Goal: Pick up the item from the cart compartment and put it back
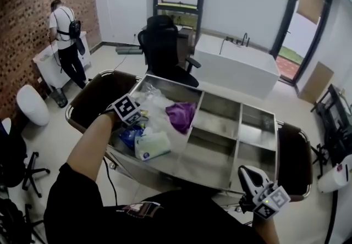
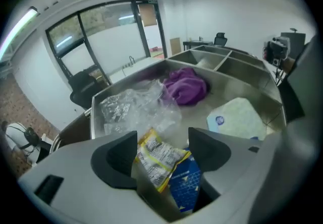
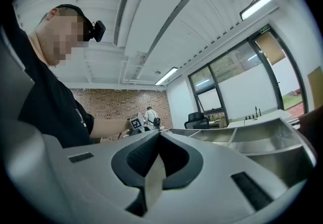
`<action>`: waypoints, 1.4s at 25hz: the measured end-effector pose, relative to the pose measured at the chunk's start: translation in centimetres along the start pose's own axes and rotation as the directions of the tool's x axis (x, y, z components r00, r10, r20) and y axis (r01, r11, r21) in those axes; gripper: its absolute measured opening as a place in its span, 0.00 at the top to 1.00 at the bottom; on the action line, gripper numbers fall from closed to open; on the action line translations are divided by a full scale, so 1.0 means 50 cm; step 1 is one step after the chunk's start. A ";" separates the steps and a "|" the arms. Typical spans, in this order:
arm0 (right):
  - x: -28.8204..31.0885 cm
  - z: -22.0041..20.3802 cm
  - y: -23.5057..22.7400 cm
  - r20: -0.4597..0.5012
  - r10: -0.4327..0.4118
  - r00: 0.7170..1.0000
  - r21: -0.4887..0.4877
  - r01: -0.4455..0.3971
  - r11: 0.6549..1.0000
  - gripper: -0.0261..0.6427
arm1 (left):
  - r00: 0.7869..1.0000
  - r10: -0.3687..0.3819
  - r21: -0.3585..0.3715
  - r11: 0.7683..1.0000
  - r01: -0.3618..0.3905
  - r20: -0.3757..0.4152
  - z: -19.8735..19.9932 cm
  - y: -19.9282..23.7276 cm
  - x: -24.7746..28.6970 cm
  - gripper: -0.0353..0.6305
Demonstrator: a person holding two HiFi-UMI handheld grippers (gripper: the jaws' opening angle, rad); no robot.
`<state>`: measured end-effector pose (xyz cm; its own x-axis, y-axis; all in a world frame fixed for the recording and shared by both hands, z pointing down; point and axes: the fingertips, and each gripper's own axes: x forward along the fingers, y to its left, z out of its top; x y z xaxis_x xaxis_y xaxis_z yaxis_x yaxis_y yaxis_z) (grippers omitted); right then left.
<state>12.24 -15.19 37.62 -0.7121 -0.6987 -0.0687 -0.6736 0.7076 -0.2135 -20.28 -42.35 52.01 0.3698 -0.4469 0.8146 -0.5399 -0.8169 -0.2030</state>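
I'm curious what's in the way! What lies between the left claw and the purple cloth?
A crumpled clear plastic bag lies between the left claw and the crumpled purple cloth, as the left gripper view shows.

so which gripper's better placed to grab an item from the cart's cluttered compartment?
Left. The left gripper hangs over that compartment with its jaws apart and the yellow snack packet showing between them, not pressed. The right gripper is shut and empty, held off to the side, away from the items.
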 end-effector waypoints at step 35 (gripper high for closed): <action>-0.023 -0.036 -0.011 -0.052 -0.045 0.998 -0.058 0.042 0.997 0.97 | 0.598 -0.344 0.118 0.916 0.384 0.724 0.270 -0.486 -0.225 0.78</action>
<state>13.06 -14.60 39.55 -0.6902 -0.7235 -0.0081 -0.7134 0.6824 -0.1592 -1.09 -22.40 40.46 0.9544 -0.2501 0.1633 -0.2630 -0.9628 0.0626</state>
